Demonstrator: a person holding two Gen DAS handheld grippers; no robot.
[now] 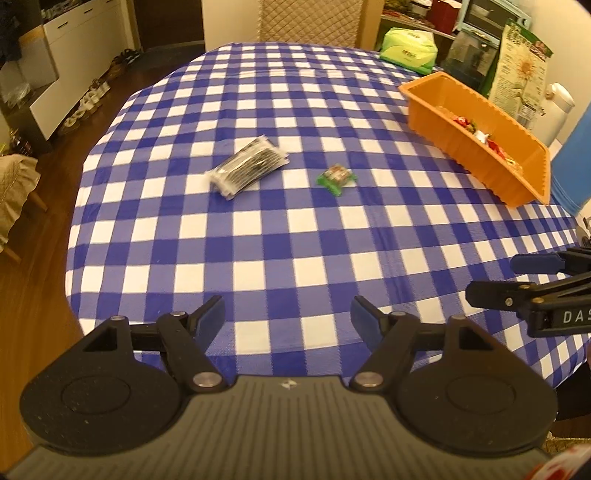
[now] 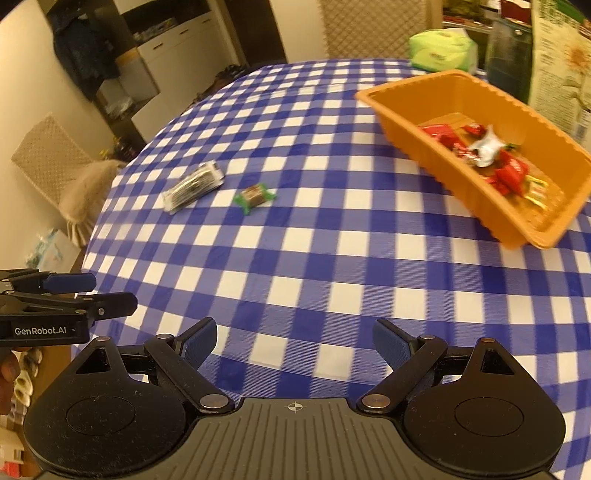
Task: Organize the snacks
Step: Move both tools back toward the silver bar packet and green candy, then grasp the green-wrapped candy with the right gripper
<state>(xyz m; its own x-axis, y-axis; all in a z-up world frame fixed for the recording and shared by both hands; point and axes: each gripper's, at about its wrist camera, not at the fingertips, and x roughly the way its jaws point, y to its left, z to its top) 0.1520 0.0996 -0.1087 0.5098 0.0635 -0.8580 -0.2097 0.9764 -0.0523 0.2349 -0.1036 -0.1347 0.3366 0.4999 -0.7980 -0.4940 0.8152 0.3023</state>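
On the blue-and-white checked tablecloth lie two loose snacks: a clear packet of dark sticks and a small green-wrapped candy to its right. An orange tray at the right holds several red and silver wrapped sweets. My left gripper is open and empty, well short of both snacks. My right gripper is also open and empty at the near edge. Each gripper shows at the side of the other's view.
Behind the tray stand a green tissue pack, a dark jar, a tall printed bag and a blue cylinder. A quilted chair back is at the far edge. The floor drops away left of the table.
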